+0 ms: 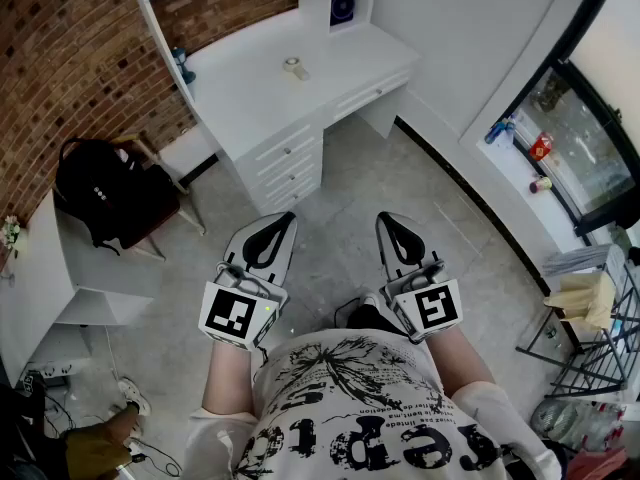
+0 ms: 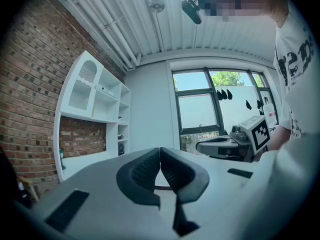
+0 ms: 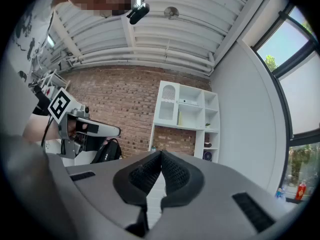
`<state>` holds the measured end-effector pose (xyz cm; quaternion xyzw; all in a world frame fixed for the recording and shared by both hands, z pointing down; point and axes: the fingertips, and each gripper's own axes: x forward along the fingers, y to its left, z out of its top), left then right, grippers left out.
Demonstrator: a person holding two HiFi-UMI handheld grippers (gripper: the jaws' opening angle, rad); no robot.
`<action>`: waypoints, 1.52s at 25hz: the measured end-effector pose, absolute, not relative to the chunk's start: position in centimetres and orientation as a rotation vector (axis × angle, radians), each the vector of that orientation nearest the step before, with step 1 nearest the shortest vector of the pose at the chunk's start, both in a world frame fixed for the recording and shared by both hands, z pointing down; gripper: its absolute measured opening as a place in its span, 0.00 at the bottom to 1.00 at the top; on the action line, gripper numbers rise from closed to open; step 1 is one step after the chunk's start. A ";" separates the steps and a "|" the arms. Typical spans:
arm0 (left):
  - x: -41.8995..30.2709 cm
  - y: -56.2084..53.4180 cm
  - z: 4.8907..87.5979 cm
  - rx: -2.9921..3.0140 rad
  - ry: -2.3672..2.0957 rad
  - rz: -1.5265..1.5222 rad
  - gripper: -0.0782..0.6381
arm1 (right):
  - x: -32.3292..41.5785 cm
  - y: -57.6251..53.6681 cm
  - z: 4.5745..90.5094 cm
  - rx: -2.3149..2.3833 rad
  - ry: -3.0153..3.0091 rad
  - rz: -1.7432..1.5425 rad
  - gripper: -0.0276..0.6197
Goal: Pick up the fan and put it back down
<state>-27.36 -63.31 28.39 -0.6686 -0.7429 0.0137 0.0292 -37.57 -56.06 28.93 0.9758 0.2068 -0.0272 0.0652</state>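
Observation:
A small dark round thing that looks like the fan (image 1: 343, 8) sits in a cubby of the white shelf unit above the far desk. It also shows small in the left gripper view (image 2: 121, 148) and the right gripper view (image 3: 207, 156). My left gripper (image 1: 290, 216) (image 2: 160, 149) is held level in front of my body, over the floor and well short of the desk; it is shut with nothing in it. My right gripper (image 1: 383, 218) (image 3: 161, 153) hangs beside it, also shut and holding nothing. Each gripper appears in the other's view: the right gripper (image 2: 200, 146), the left gripper (image 3: 117, 130).
A white desk (image 1: 270, 98) with drawers stands ahead, with a tape roll (image 1: 292, 66) and a teal bottle (image 1: 183, 65) on it. At the left, a black backpack (image 1: 100, 198) rests on a chair. At the right are a window sill with bottles (image 1: 540, 148) and a wire rack (image 1: 590, 338).

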 end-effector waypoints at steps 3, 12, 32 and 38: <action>-27.4 -63.5 28.4 -2.066 -2.291 0.041 0.13 | -37.9 -56.0 30.2 2.937 0.613 0.006 0.06; -26.5 -63.8 28.8 -2.074 -2.302 0.025 0.13 | -37.2 -56.2 31.0 2.940 0.627 0.041 0.06; -22.4 -47.5 31.4 -2.302 -2.054 -0.051 0.63 | -33.9 -37.1 34.0 3.031 0.534 0.032 0.06; -21.3 -35.6 30.9 -2.387 -1.939 -0.102 0.63 | -31.2 -24.5 33.3 3.053 0.373 0.071 0.06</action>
